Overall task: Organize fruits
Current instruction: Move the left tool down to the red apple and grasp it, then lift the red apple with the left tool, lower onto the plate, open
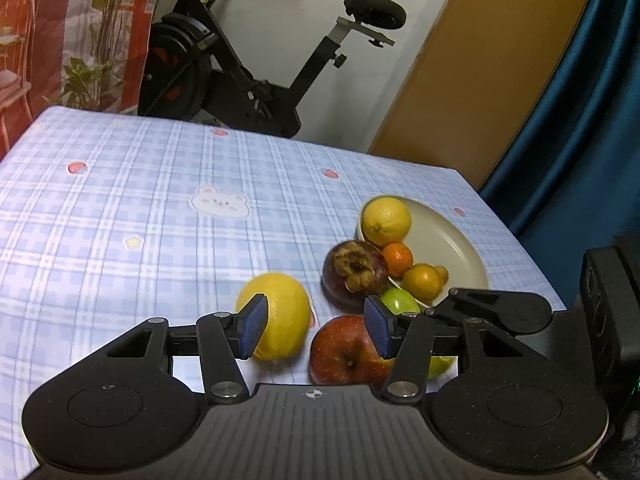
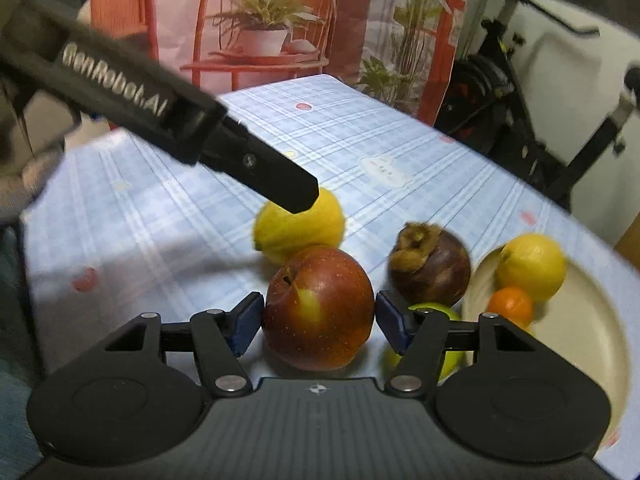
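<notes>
right gripper (image 2: 319, 322) tilted down, straddling red apple (image 2: 320, 308)

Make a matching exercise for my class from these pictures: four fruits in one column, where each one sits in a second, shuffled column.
Fruits:
1. red apple
2. mangosteen
3. small orange
4. lemon on the cloth

Places:
A. on the plate, just in front of the second lemon
B. between the right gripper fingers
C. on the cloth, beside the plate's rim
D. under the tip of the left gripper

Pairs: 1-B, 2-C, 3-A, 4-D
</notes>
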`<state>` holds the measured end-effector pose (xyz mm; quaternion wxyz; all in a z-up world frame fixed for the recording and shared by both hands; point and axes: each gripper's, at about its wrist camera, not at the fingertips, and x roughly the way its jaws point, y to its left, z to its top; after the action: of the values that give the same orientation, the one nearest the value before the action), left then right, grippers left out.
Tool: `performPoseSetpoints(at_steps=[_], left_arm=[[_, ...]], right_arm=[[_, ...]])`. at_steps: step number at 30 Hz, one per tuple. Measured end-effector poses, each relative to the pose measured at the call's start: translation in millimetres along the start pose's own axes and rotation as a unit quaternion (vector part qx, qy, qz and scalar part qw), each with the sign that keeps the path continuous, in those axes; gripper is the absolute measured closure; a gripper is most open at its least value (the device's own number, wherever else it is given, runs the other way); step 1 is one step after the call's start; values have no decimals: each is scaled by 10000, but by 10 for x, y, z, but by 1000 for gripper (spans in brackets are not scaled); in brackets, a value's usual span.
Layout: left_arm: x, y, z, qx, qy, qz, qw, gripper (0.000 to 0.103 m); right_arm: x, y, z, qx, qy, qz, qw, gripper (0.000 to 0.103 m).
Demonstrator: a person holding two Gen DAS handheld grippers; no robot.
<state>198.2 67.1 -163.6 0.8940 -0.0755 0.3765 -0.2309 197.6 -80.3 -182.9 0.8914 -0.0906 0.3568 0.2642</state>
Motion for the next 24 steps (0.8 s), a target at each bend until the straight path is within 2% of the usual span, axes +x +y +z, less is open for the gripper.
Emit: performPoseSetpoints(at_steps=[5,11,14,18,24], left_arm=[[-7,-76,-137,116,195,-135,9997,47],[60,-177,-323,188,392,-253,9987,46],[96,-201,-376,108,385,-340,9986,41],[144,-261,-424,149,395,-312,9986,41],[186,-301,-468,18,276,-210,9994,41]], right_arm=[[-148,-91,-113,839,-29,576,9948,39],[-311,-156,-265,1325,-207,640,9889,39],[-354,-139,-301,1372,-275,583,9884,39],[-390,-69,-311,1223,-324,462,9909,39],[-453,146,-363,678,-500,-56,9964,39]])
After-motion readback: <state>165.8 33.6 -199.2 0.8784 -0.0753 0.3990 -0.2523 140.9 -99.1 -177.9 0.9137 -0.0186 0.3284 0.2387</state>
